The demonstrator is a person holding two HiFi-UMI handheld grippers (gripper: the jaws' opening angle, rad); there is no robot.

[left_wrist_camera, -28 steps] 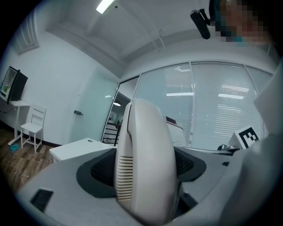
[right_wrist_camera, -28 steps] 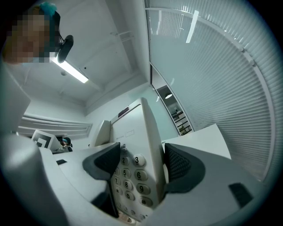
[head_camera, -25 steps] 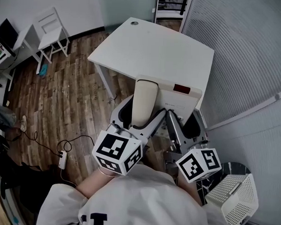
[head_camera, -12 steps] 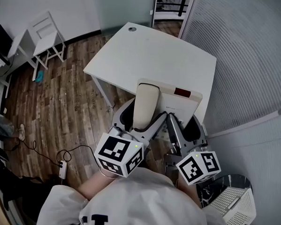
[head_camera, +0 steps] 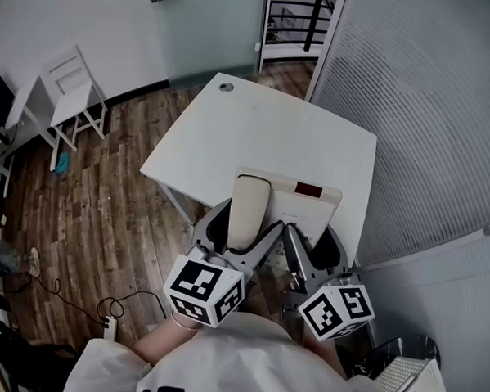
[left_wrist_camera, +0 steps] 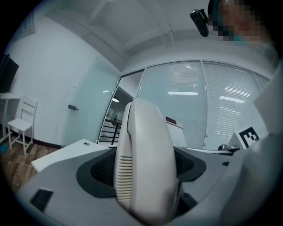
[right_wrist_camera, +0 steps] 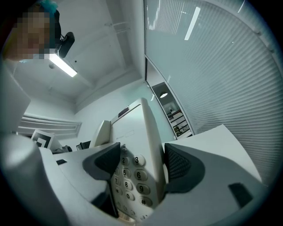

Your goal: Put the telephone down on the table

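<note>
Left gripper [head_camera: 245,219] grips the handset [head_camera: 251,195], right gripper [head_camera: 312,235] the telephone [head_camera: 306,204] at centre frame; uneven lowering to the table [head_camera: 265,127] may unseat the handset.

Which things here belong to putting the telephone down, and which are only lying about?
Belong: beige plastic desk telephone, held by left gripper and right gripper; white square table.
Lying about: white slatted chair; white perforated plastic basket; white power strip.

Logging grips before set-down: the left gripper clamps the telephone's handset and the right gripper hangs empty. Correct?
Not quite. The left gripper does clamp the handset, but the right gripper is not empty: the right gripper view shows its jaws closed on the telephone at the keypad.
</note>
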